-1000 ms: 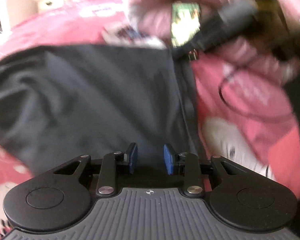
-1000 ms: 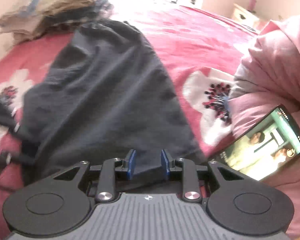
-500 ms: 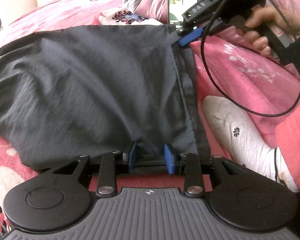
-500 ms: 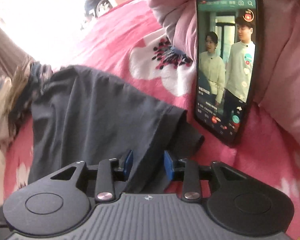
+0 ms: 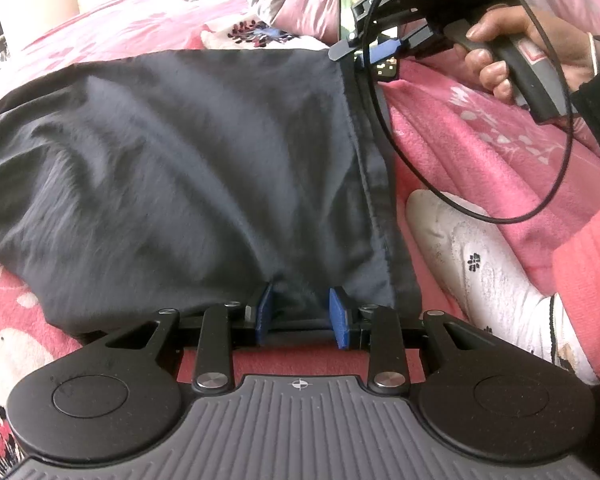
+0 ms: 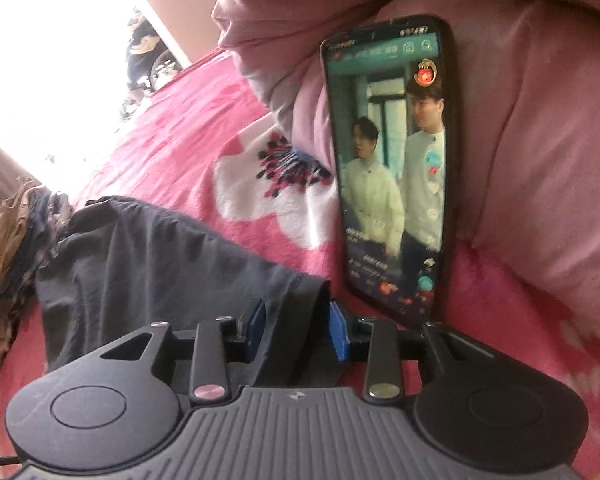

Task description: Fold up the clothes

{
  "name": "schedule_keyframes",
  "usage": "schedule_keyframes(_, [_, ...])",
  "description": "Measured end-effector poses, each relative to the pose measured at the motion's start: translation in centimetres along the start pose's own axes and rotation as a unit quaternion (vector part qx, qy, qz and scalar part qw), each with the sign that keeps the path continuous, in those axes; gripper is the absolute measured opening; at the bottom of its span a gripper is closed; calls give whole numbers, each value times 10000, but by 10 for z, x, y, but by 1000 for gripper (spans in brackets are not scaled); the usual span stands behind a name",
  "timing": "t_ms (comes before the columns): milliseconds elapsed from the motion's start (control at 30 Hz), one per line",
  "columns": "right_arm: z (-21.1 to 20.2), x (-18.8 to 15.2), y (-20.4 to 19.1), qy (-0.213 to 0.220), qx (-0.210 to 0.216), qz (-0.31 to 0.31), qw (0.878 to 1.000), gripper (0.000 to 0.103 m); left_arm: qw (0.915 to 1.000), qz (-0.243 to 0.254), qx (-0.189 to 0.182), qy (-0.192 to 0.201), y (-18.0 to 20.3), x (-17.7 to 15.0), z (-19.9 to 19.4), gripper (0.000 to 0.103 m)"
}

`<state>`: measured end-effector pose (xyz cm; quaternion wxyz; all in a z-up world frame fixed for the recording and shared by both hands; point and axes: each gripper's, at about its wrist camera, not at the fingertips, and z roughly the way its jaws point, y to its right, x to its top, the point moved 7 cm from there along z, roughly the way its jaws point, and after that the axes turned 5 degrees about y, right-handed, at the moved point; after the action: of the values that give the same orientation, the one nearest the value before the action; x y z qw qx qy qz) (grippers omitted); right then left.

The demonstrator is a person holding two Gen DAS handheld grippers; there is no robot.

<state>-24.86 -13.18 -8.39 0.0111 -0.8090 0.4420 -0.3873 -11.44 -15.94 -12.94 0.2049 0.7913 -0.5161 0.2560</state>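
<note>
Garment: one dark grey garment [image 5: 188, 168] spread on the bed [image 5: 480, 152].
Left hand-held gripper [image 5: 300, 314]: clamped on the garment's near corner.
Right hand-held gripper [image 6: 296, 330]: clamped on its far corner, beside the phone [image 6: 392, 168].
Phones: one.
Pillows [image 6: 532, 128]: one.

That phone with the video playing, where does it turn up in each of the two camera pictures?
Left wrist view: the phone sits at the top, right of centre, partly hidden behind the right gripper.
Right wrist view: it stands large, right of centre, leaning on a pink pillow.
Shared landmark: the dark garment.
</note>
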Motion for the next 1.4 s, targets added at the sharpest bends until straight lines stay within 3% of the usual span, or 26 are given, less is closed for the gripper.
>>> schedule_keyframes(200, [-1,13,-31,169,-188,-1411,9897,37,10000,29,4,6,0,-1,0,31])
schedule_keyframes(467, [47,18,-54,-1282,-132,-3086,9424,37,10000,29,2,11,2,-1,-1,31])
schedule_keyframes(533, [45,16,-57,-1518,-59,-3353,9298,32,10000,36,-7,10,2,-1,-1,31])
schedule_keyframes(600, [42,15,-61,-1674,26,-3595,9180,12,10000,46,-17,10,2,-1,0,31])
schedule_keyframes(667, [41,15,-68,-1782,146,-3739,9101,4,10000,55,-28,14,2,-1,0,31])
schedule_keyframes(867, [31,12,-75,-1882,15,-4338,8811,1,9999,74,-82,48,3,-2,0,31])
schedule_keyframes(1133, [35,-1,-63,-2016,-358,-4711,8580,3,9998,151,-112,34,4,-2,-1,31])
schedule_keyframes(1300, [19,3,-72,-1587,-626,-5175,8385,20,9998,147,-101,19,6,-2,-2,31])
schedule_keyframes(1400, [1,8,-90,-1299,-340,-5186,8444,22,9998,115,-176,21,5,0,-8,31])
